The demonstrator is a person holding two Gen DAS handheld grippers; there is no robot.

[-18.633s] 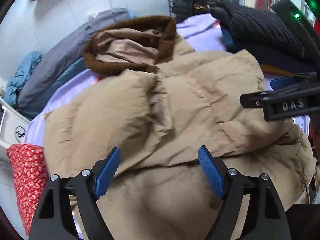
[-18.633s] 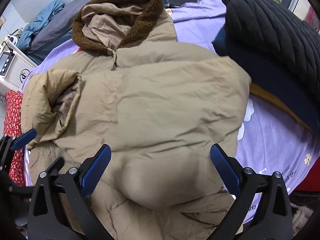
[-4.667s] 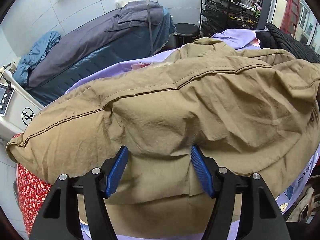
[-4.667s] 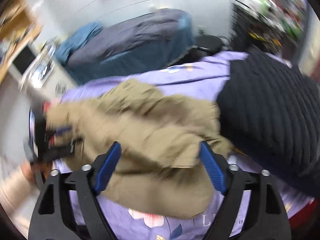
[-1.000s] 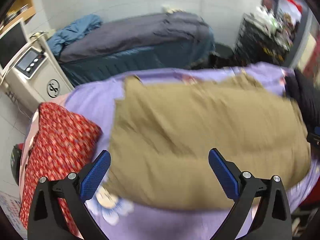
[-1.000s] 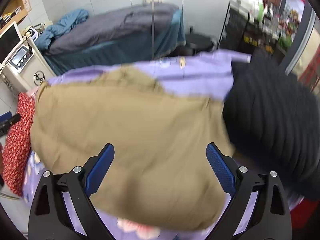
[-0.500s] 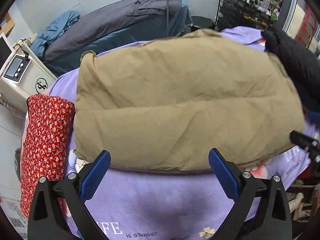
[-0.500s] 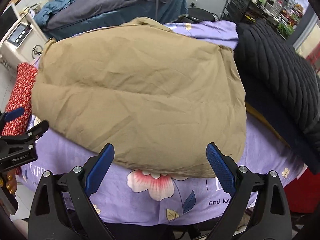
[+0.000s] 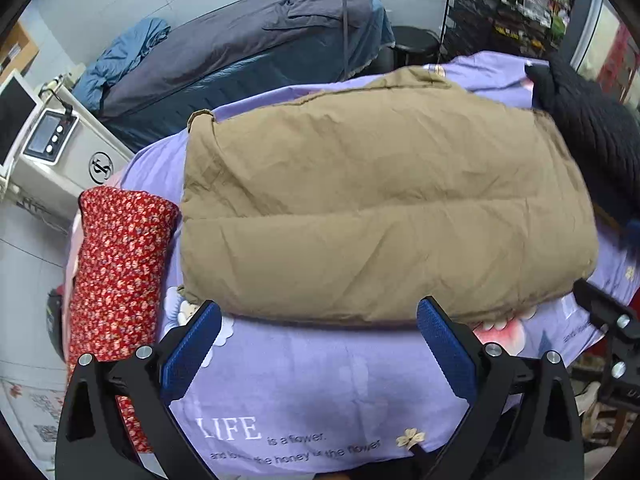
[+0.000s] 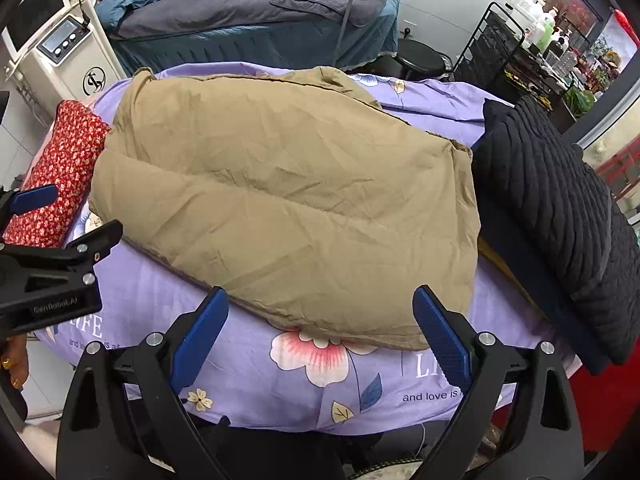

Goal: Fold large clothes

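A tan padded coat (image 9: pixel 380 208) (image 10: pixel 288 200) lies folded into a thick rectangle on the purple flowered sheet (image 9: pixel 320 384) (image 10: pixel 320 376). Its hood and sleeves are tucked out of sight. My left gripper (image 9: pixel 316 344) hovers open just short of the coat's near edge, holding nothing. My right gripper (image 10: pixel 320 328) is also open and empty, by the coat's near right corner. In the right wrist view the left gripper (image 10: pixel 60 240) shows at the left edge, beside the coat.
A red floral bundle (image 9: pixel 120 264) (image 10: pixel 60 168) lies left of the coat. A black quilted jacket (image 10: pixel 560 208) (image 9: pixel 592 140) is piled at the right. Behind stand a covered bed (image 10: pixel 248 20), a white machine (image 10: pixel 68 56), a black stool (image 10: pixel 420 58) and a wire rack (image 10: pixel 516 48).
Both grippers have drawn back from the folded coat, so more purple sheet shows in front of it. The coat itself lies still and both grippers stay open.
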